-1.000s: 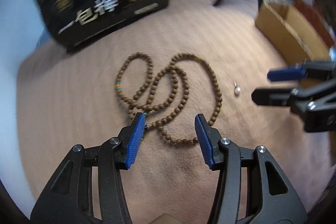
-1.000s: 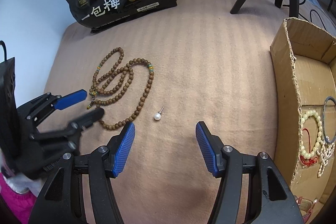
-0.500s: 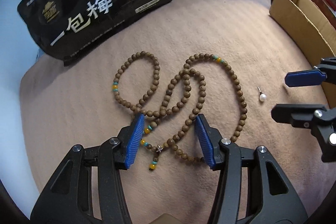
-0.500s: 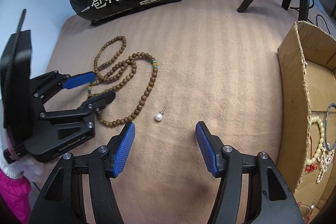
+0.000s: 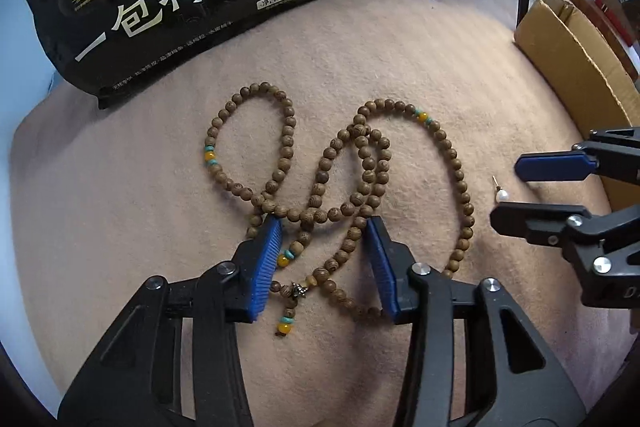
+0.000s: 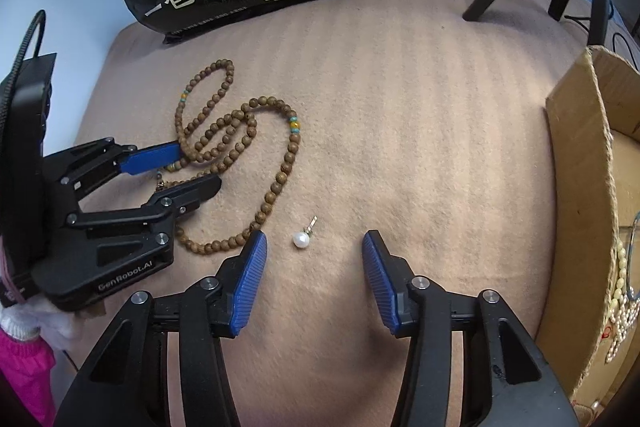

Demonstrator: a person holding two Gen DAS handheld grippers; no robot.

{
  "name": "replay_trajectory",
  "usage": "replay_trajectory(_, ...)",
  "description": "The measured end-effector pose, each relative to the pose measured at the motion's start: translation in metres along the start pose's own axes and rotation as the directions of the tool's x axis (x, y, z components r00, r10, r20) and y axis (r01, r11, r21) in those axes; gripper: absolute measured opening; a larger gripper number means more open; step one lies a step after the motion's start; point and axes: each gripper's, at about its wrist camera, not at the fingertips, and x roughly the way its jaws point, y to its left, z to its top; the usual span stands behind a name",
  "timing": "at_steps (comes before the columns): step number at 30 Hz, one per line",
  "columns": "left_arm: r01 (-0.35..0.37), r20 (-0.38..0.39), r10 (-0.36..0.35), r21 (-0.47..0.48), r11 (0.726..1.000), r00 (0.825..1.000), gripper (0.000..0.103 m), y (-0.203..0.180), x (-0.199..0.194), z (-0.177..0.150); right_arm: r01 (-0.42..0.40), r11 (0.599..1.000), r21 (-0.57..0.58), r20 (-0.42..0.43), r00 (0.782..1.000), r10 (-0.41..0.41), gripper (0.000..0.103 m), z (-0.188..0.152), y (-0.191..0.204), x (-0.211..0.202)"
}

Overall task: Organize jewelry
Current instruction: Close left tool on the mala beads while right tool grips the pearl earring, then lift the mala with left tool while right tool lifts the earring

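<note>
here both jaws gape: left gripper [image 5: 324, 227] may snag tangled bead necklace [image 5: 360, 163]; right gripper [image 6: 314, 247] may flick near pearl stud [image 6: 301, 239].

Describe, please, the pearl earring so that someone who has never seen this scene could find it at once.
Start at the tan blanket and find the cardboard box on its right and the wooden bead necklace on its left. Between them, just ahead of the open right gripper, lies the earring. It is the only loose white pearl, with a short metal post.
</note>
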Motion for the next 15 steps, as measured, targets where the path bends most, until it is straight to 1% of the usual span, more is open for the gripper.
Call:
replay_trajectory(2,0.008,0.007,-0.008,-0.019,1.000,1.000,0.032,0.001,-0.004,-0.005,0.018,1.000,-0.016,-0.003,1.000,-0.018,0.038,0.002,0.004,0.003)
replay_trajectory(3,0.012,0.010,-0.011,-0.033,0.999,1.000,0.030,0.008,-0.005,-0.007,0.027,0.999,-0.025,-0.004,1.000,-0.027,0.037,0.003,0.007,0.005)
replay_trajectory(5,0.020,0.017,-0.019,-0.057,0.998,1.000,0.021,0.013,-0.005,-0.007,0.046,0.998,-0.047,-0.004,0.999,-0.046,0.032,0.005,0.012,0.008)
replay_trajectory(6,0.022,0.020,-0.021,-0.066,0.998,1.000,0.019,0.016,-0.005,-0.007,0.058,0.997,-0.058,-0.005,0.998,-0.059,0.031,0.005,0.014,0.010)
replay_trajectory(7,0.026,0.024,-0.024,-0.074,0.997,0.999,0.016,0.018,-0.004,-0.007,0.069,0.995,-0.067,-0.005,0.998,-0.070,0.027,0.006,0.016,0.012)
replay_trajectory(8,0.028,0.028,-0.026,-0.079,0.996,0.999,0.013,0.032,-0.011,-0.020,0.081,0.994,-0.078,-0.005,0.997,-0.082,0.022,0.006,0.019,0.014)
replay_trajectory(9,0.030,0.032,-0.028,-0.087,0.996,0.999,0.012,0.032,-0.014,-0.021,0.094,0.991,-0.093,-0.003,0.995,-0.095,0.019,0.006,0.022,0.016)
replay_trajectory(10,0.036,0.037,-0.033,-0.098,0.995,0.999,0.010,0.035,-0.014,-0.022,0.103,0.989,-0.109,-0.001,0.995,-0.104,0.011,0.005,0.024,0.018)
replay_trajectory(11,0.039,0.041,-0.034,-0.107,0.994,0.999,0.008,0.036,-0.014,-0.024,0.106,0.987,-0.120,0.001,0.994,-0.107,0.007,0.004,0.026,0.019)
replay_trajectory(13,0.052,0.048,-0.045,-0.136,0.989,0.998,0.006,0.042,-0.016,-0.027,0.107,0.986,-0.126,0.007,0.994,-0.107,0.007,0.004,0.025,0.019)
replay_trajectory(14,0.056,0.052,-0.049,-0.149,0.987,0.997,0.006,0.036,-0.022,-0.028,0.104,0.987,-0.125,0.010,0.995,-0.103,0.007,0.002,0.024,0.018)
replay_trajectory(15,0.060,0.057,-0.051,-0.163,0.985,0.997,0.006,0.038,-0.025,-0.029,0.100,0.987,-0.123,0.015,0.995,-0.099,0.007,0.002,0.023,0.017)
